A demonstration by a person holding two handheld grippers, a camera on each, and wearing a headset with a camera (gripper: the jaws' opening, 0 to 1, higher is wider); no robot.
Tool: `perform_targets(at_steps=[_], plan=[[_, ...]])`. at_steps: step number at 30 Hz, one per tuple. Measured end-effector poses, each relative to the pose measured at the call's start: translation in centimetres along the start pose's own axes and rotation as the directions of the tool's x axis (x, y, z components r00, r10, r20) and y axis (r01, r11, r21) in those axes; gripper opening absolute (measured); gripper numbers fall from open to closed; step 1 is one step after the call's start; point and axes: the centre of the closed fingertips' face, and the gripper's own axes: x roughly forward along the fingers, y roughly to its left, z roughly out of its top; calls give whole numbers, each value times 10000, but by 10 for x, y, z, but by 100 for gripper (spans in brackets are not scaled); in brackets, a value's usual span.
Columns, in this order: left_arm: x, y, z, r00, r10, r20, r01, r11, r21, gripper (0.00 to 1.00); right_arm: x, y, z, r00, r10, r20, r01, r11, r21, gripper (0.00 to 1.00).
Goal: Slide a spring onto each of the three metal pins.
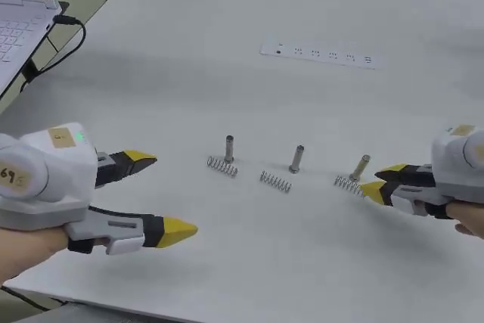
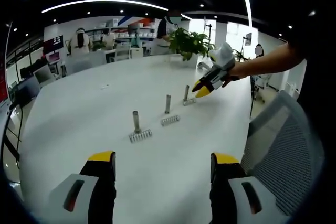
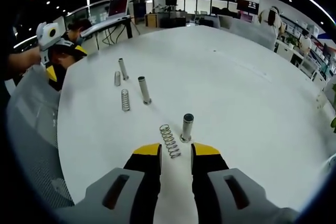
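Far left of the middle pin, at the white table's back corner, an open laptop sits with a black cable plugged into its side. Left of that pin and nearer the person, the left gripper hovers with its yellow-tipped jaws spread wide and nothing between them. Next comes the left pin, upright, with the left spring lying on its side just in front of its base. The middle pin also stands upright, and the middle spring lies just in front and a little left of it. Well behind the middle pin a white power strip lies flat. Right of the middle pin stands the right pin, with the right spring lying at its foot. Farthest right is the right gripper. Its jaws are a narrow way apart, and in the right gripper view the spring's near end lies loose in the gap between the yellow tips. All three springs are off their pins.
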Motion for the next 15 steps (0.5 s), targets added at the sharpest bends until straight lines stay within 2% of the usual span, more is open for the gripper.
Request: perform_targets(at_steps=[7,15], plan=[[0,1,1,10000,1,3,-1,10000,17,70,10,10,1,9989,373,-287,-391,9971,-654,19],[-1,0,0,10000,-6,-11,6,10000,11,70,20,7,-9,9958,437,-805,-504,9952,-835,18]])
